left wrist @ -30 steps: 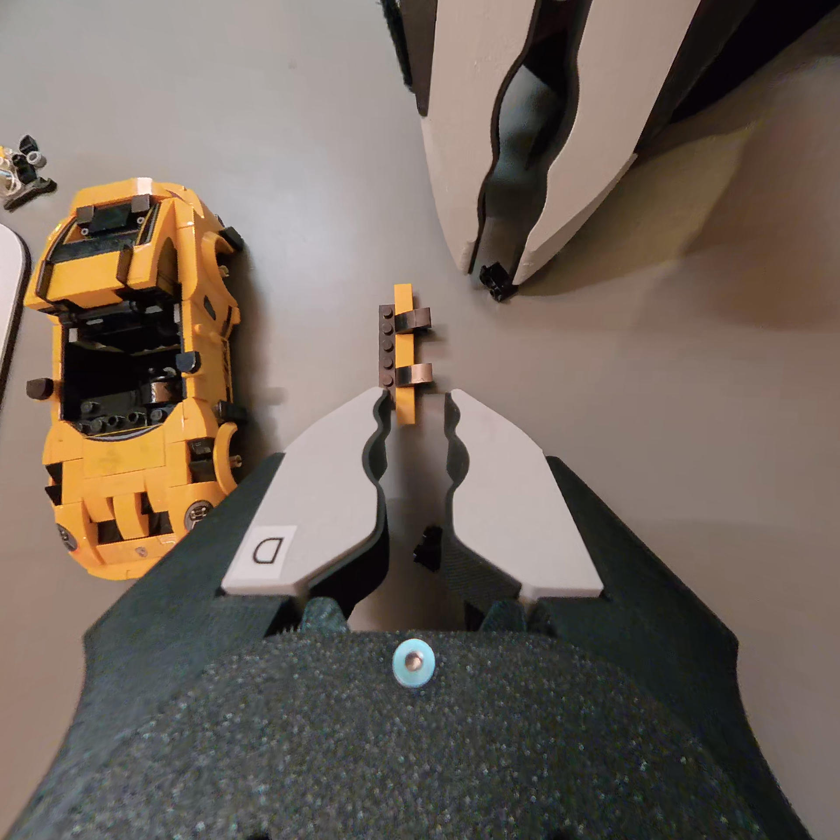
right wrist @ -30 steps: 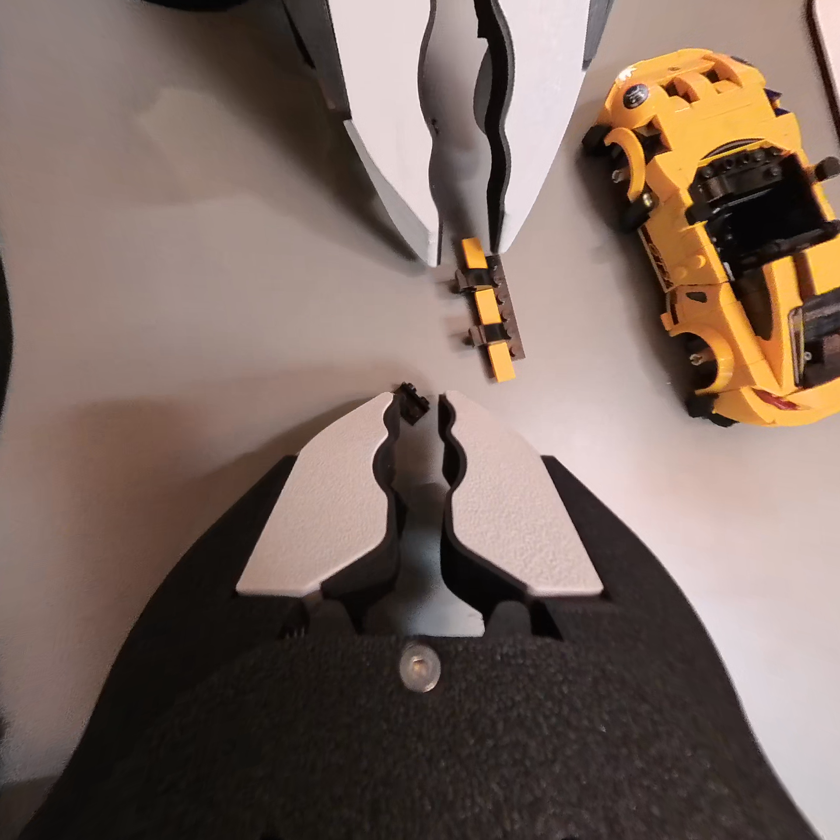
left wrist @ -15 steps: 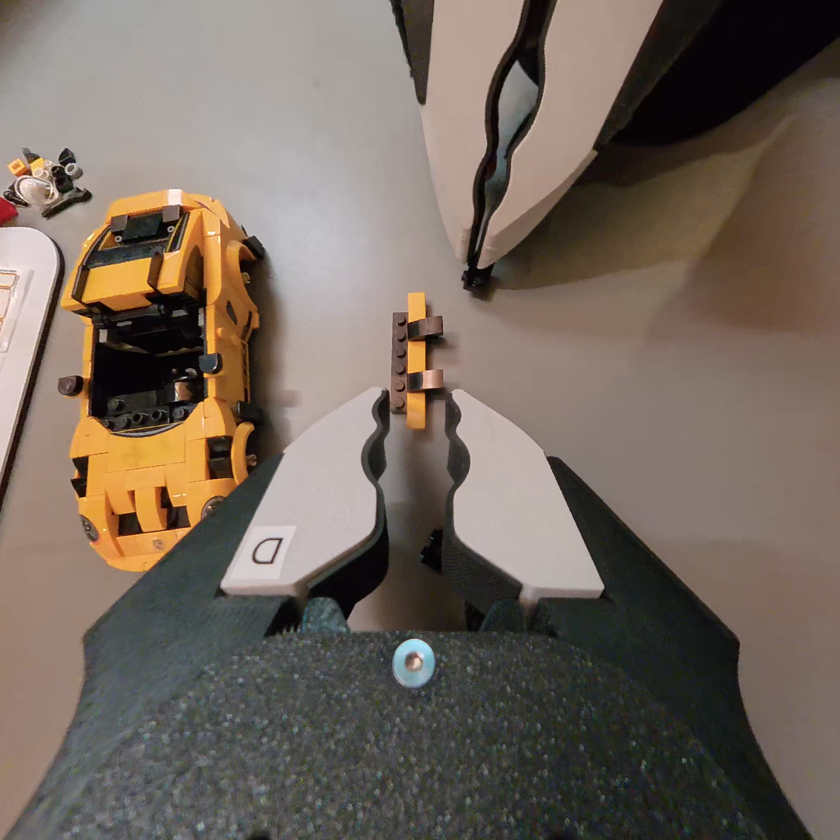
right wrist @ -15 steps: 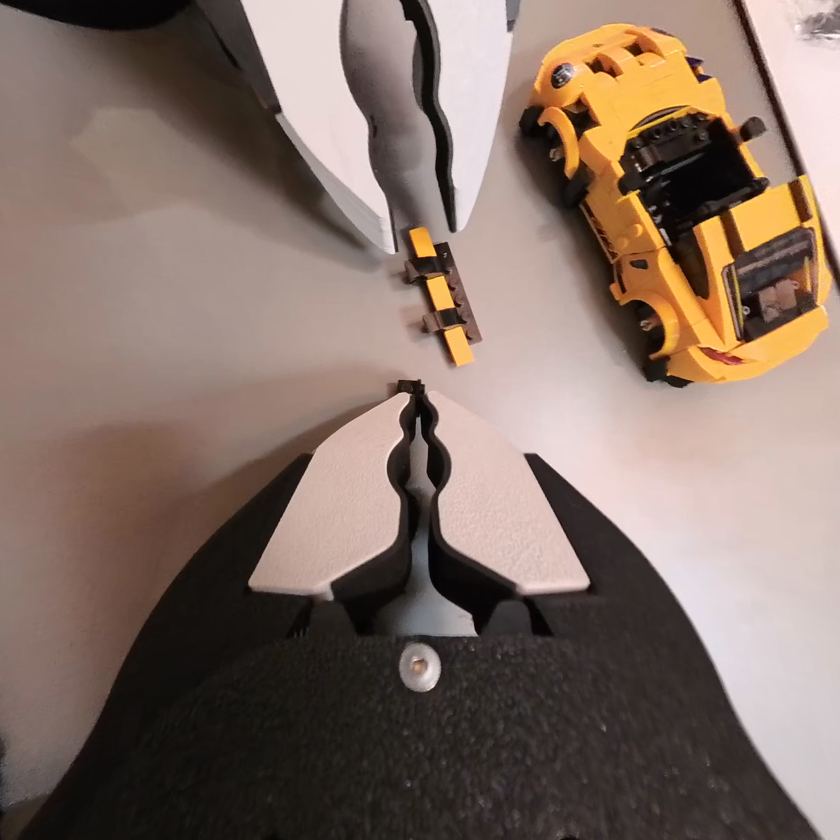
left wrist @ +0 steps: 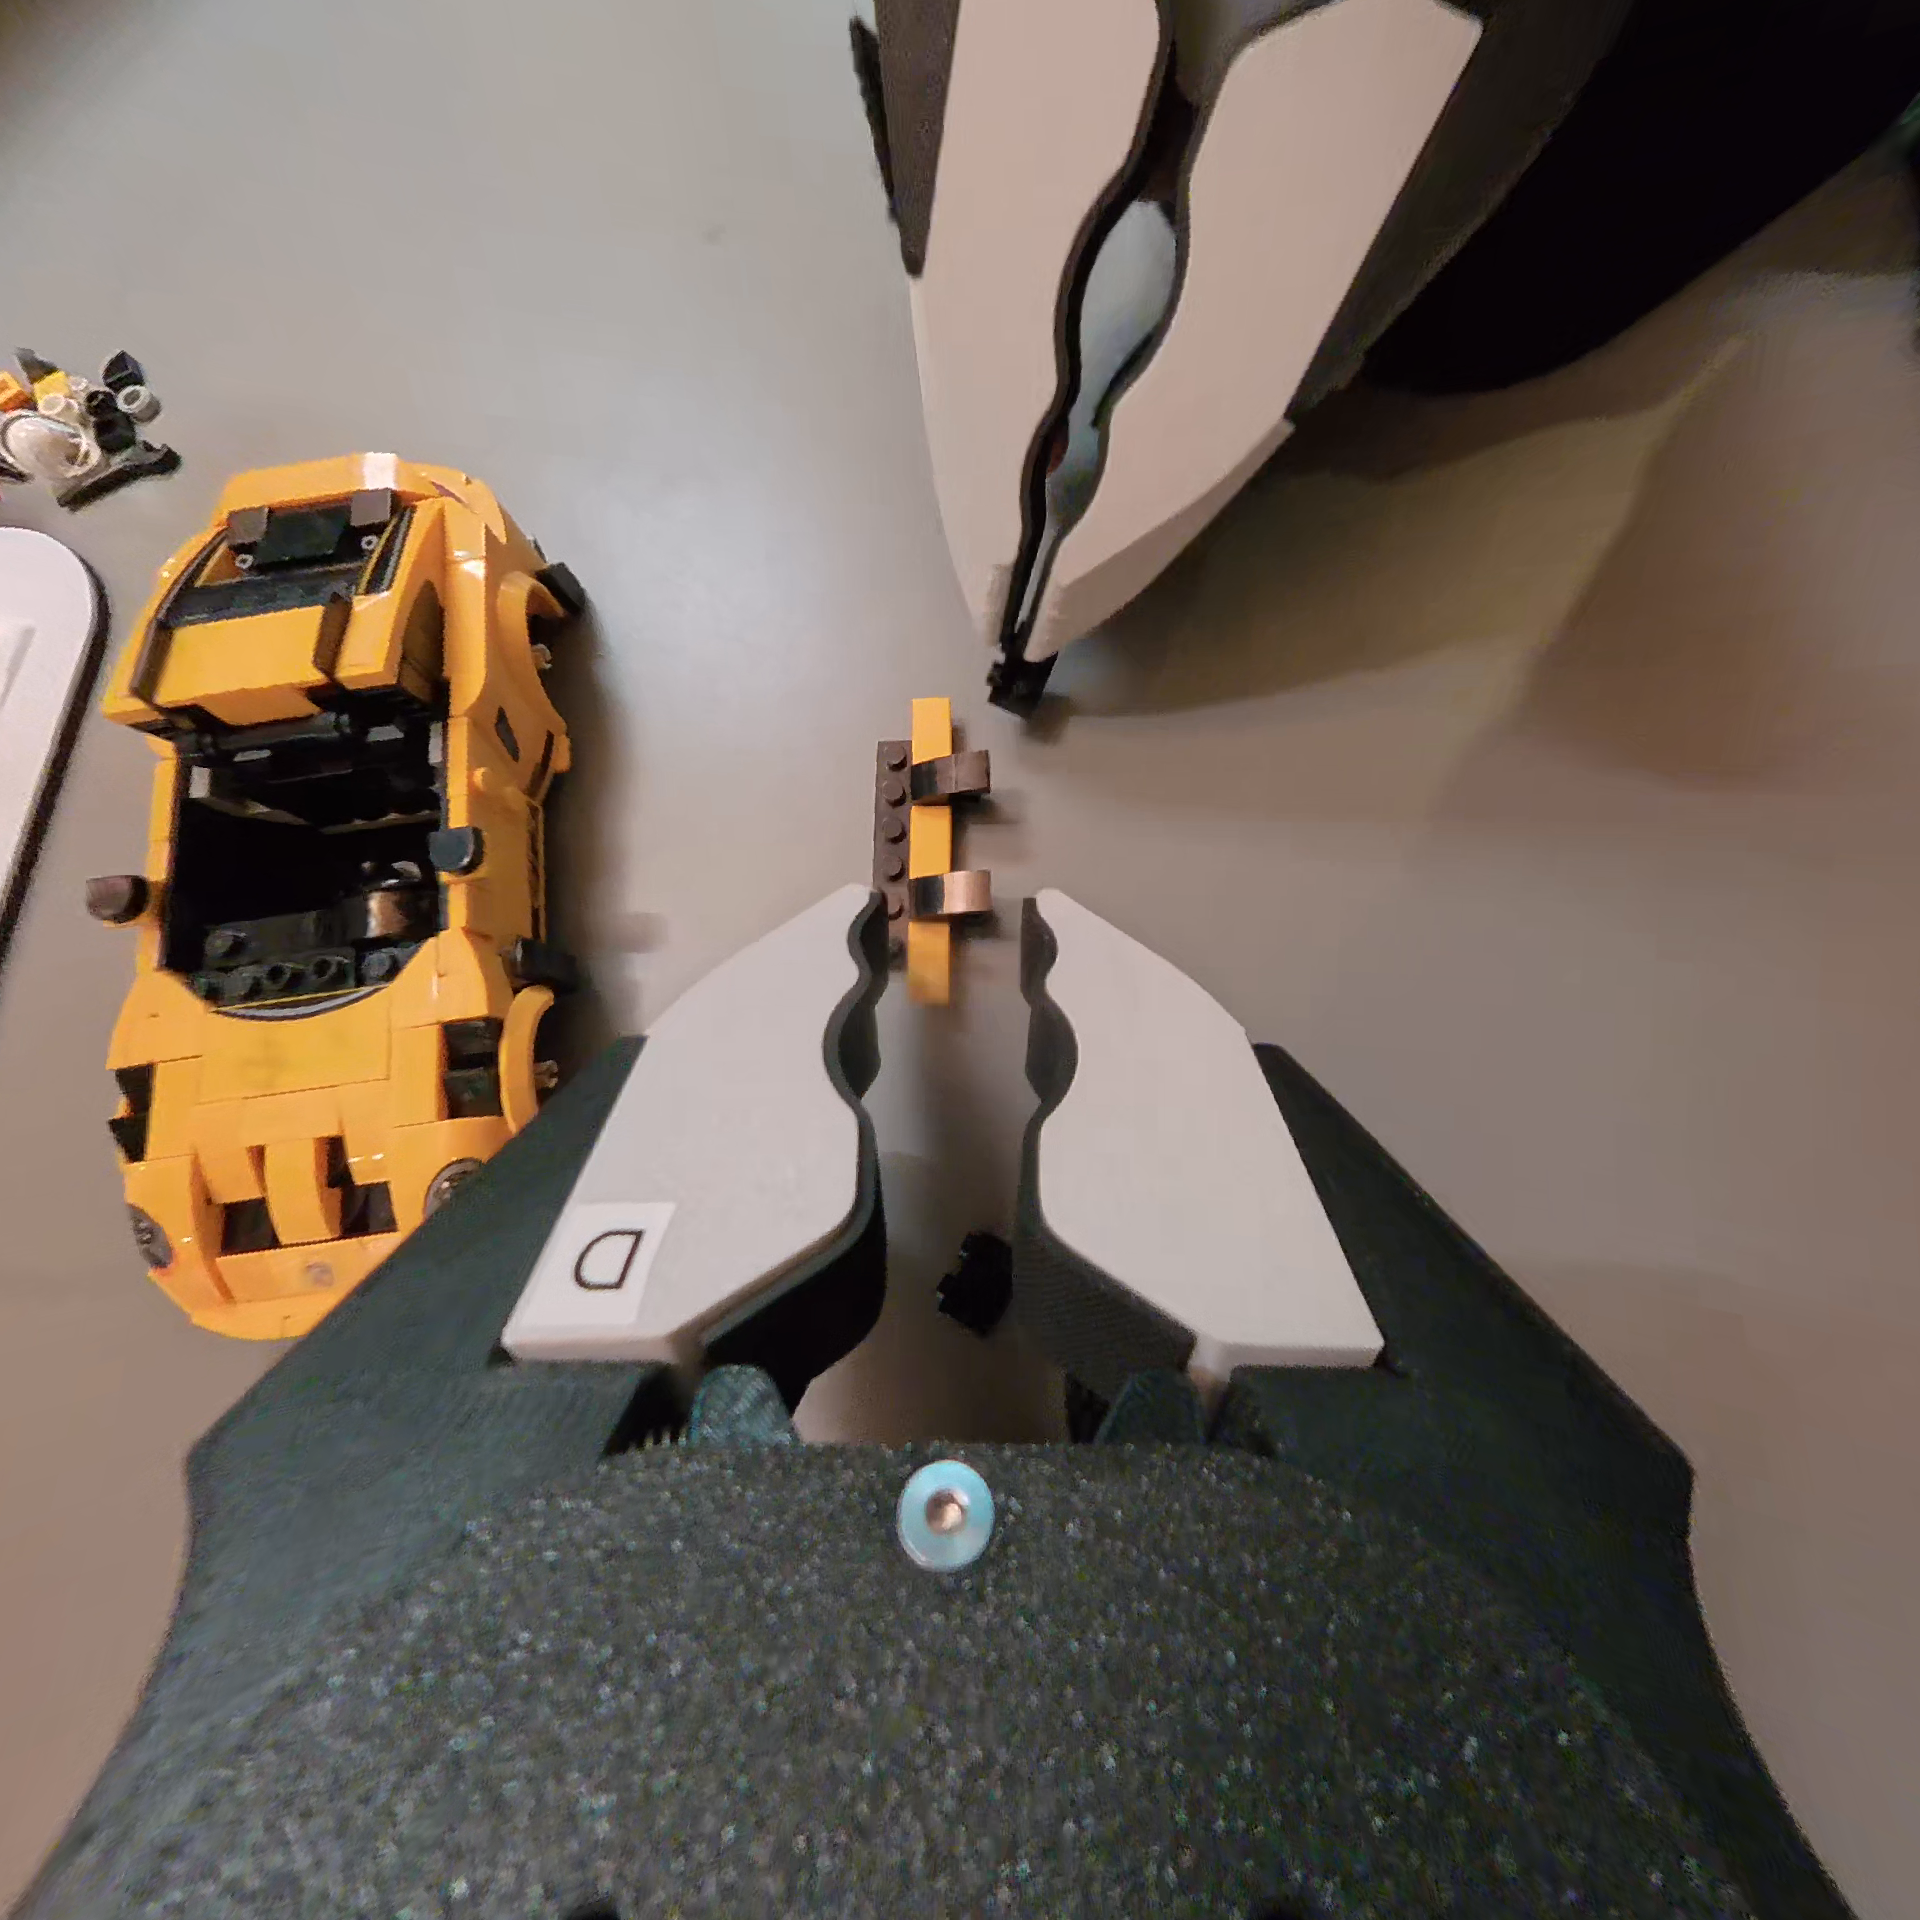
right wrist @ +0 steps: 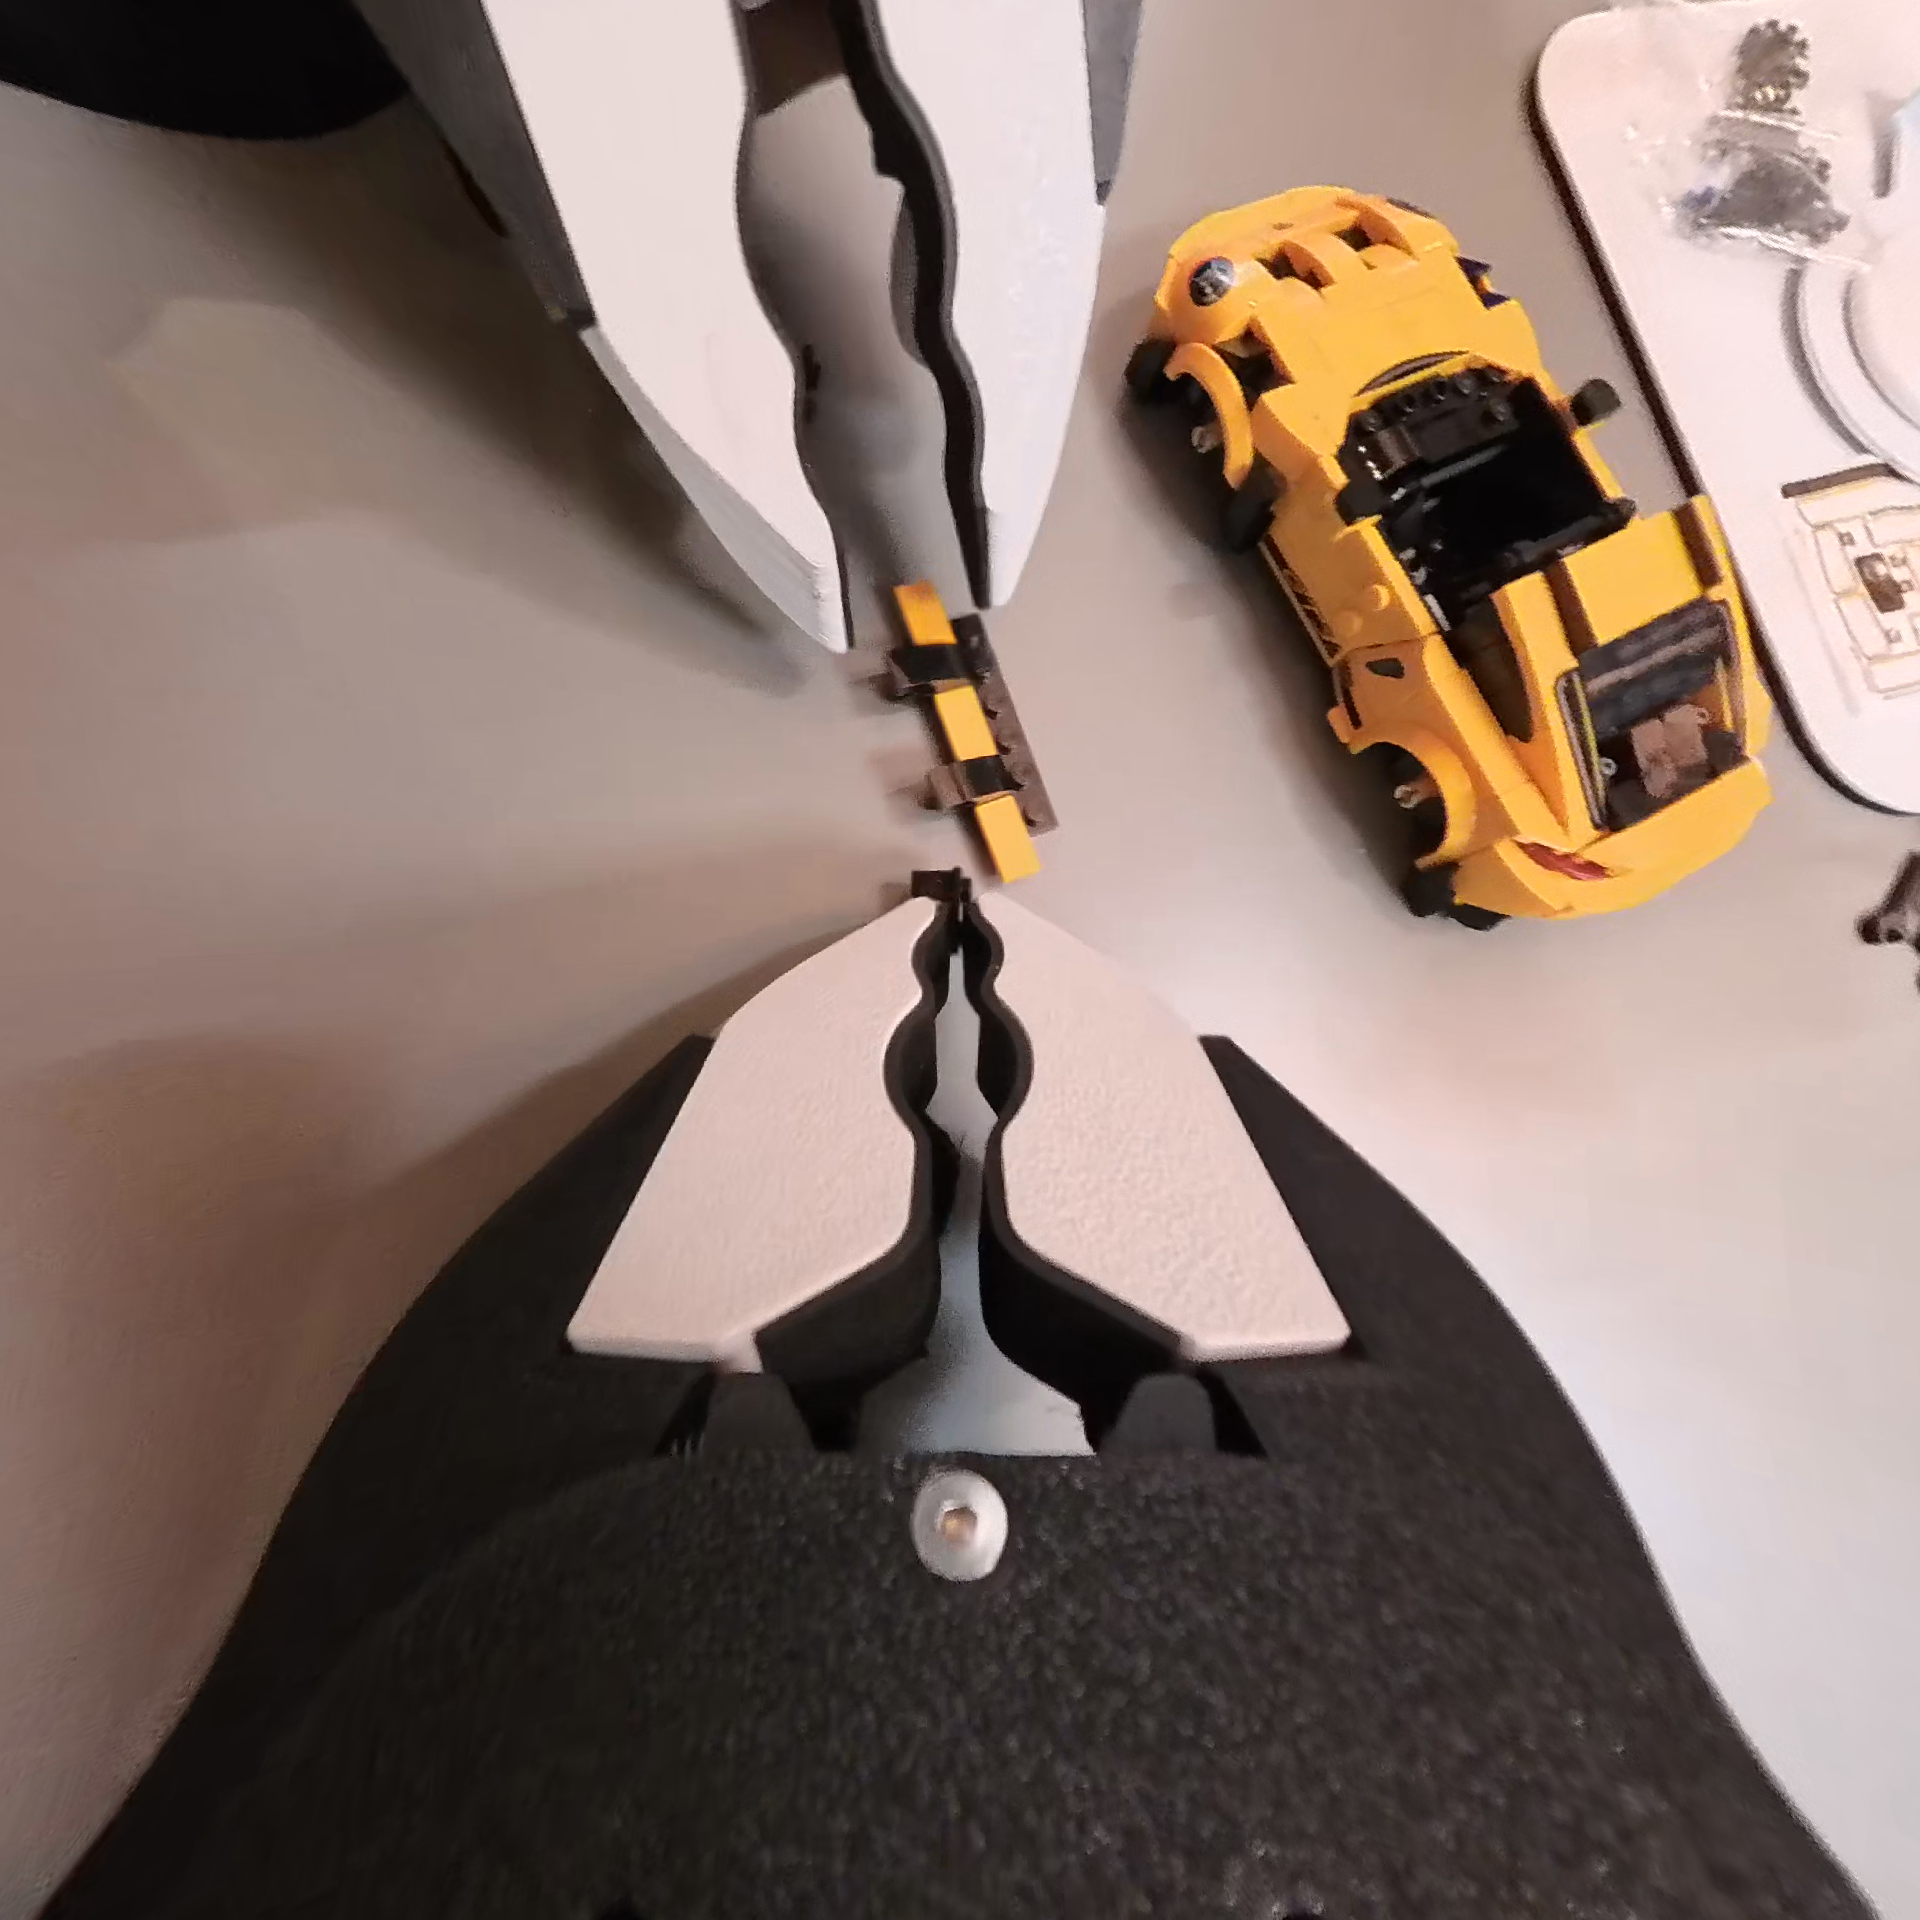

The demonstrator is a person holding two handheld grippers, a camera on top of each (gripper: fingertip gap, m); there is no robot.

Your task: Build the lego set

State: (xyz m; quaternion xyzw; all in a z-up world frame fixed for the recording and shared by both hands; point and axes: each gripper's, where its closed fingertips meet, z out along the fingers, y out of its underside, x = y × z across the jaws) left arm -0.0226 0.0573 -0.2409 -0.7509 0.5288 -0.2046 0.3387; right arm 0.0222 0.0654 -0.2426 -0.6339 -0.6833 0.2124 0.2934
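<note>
Left wrist view shows your left gripper (left wrist: 951, 914) spread apart over a plain matte grey table (left wrist: 1455, 935), its fingertips flanking the near end of a small yellow-and-black brick assembly (left wrist: 928, 847) that lies flat on the surface. That assembly is a narrow yellow strip beside a dark studded plate, with two dark clips across it. Whether either fingertip touches it is not clear.

Your right gripper (right wrist: 951, 904) is pressed together on a tiny black piece (right wrist: 940, 885), which pokes out just past the tips. That piece hangs close to the far end of the strip assembly (right wrist: 966, 722); I cannot tell if they touch.

To your left of the assembly, well apart from it, the yellow lego car (left wrist: 322, 894) sits on the table with its cabin open and black inside. Beyond the car lies a small heap of loose pieces (left wrist: 78, 421), and a white board with a dark rim (right wrist: 1714, 343) rests at the table's edge, carrying a clear bag of dark parts (right wrist: 1756, 135) and a printed sheet (right wrist: 1860, 582).

Soft shadows from both grippers fall across the grey top; nothing of the room beyond the table shows.
</note>
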